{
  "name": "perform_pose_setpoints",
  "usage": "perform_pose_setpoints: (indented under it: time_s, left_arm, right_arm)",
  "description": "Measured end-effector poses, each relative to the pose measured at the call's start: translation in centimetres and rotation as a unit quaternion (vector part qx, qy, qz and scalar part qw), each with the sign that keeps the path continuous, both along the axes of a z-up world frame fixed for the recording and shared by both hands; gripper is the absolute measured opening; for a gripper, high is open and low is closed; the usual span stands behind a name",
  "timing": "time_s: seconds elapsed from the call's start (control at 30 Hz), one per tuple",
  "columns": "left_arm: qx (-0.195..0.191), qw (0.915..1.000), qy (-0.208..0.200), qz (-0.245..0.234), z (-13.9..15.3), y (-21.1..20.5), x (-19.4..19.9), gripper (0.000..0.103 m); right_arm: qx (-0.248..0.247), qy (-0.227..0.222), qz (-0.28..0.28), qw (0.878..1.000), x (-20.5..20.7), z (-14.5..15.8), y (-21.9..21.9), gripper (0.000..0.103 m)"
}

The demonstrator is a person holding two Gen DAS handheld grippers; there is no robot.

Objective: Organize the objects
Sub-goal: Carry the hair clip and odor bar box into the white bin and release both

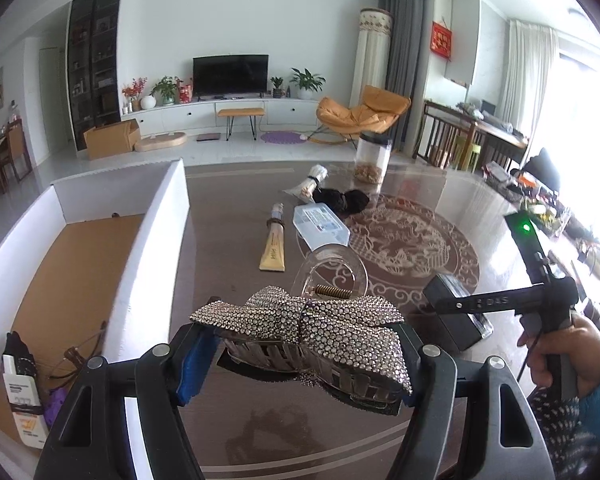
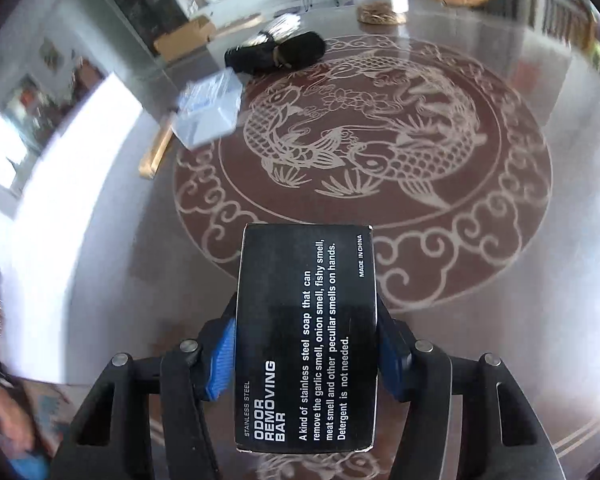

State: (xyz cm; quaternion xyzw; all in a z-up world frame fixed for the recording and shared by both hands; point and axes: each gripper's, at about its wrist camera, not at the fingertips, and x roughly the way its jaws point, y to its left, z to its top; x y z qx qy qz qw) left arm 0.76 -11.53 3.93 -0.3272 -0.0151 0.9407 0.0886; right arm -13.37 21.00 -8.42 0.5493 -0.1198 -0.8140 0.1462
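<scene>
Gripping a rhinestone bow hair clip (image 1: pixel 300 332) in my left hand-held gripper (image 1: pixel 304 364) above the table (image 1: pixel 228 240), beside the white box (image 1: pixel 148 248), I clamp my right hand-held gripper (image 2: pixel 306 356) on a black soap box (image 2: pixel 306 336).

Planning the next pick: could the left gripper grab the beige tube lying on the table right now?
Probably not yet: the left gripper has its jaws shut on the rhinestone bow hair clip. The beige tube itself lies uncovered ahead.
</scene>
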Motion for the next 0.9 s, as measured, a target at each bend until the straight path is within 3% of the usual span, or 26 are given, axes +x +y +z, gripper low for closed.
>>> perform_pose_setpoints:
  time_s: [0.23, 0.33, 0.47, 0.57, 0.67, 0.73, 0.8, 0.9]
  left_arm:
    - [0.002, 0.9994, 0.012, 0.032, 2.3, -4.3, 0.8, 0.071]
    - [-0.002, 0.9971, 0.019, 0.073, 3.7, -8.5, 1.4, 0.071]
    - [-0.027, 0.9896, 0.018, 0.140, 4.4, -14.1, 2.0, 0.071]
    - [-0.044, 0.9817, -0.009, 0.185, 3.5, -18.5, 1.4, 0.071]
    - [-0.048, 0.9730, -0.048, 0.221, 1.8, -21.9, 0.0, 0.071]
    - [-0.058, 0.9678, -0.082, 0.231, 0.2, -23.0, -0.9, 0.072]
    - [-0.074, 0.9568, -0.134, 0.247, -2.1, -24.0, -1.9, 0.073]
    - [-0.074, 0.9434, -0.176, 0.271, -3.9, -24.9, -2.2, 0.074]
  right_arm:
    - [-0.116, 0.000, 0.000, 0.993, 0.9, 2.8, -1.4, 0.059]
    - [-0.153, 0.015, 0.027, 0.988, 0.8, 5.7, -4.6, 0.059]
    - [-0.186, 0.049, 0.099, 0.976, 0.8, 11.0, -12.4, 0.059]
    - [-0.196, 0.075, 0.164, 0.964, 0.2, 14.6, -19.6, 0.059]
    - [-0.172, 0.098, 0.225, 0.954, -0.1, 16.8, -27.3, 0.059]
    - [-0.158, 0.094, 0.247, 0.951, -0.1, 16.5, -31.0, 0.059]
    - [-0.144, 0.081, 0.269, 0.949, -0.1, 15.2, -34.4, 0.061]
    - [-0.140, 0.037, 0.280, 0.949, -0.4, 12.7, -37.2, 0.073]
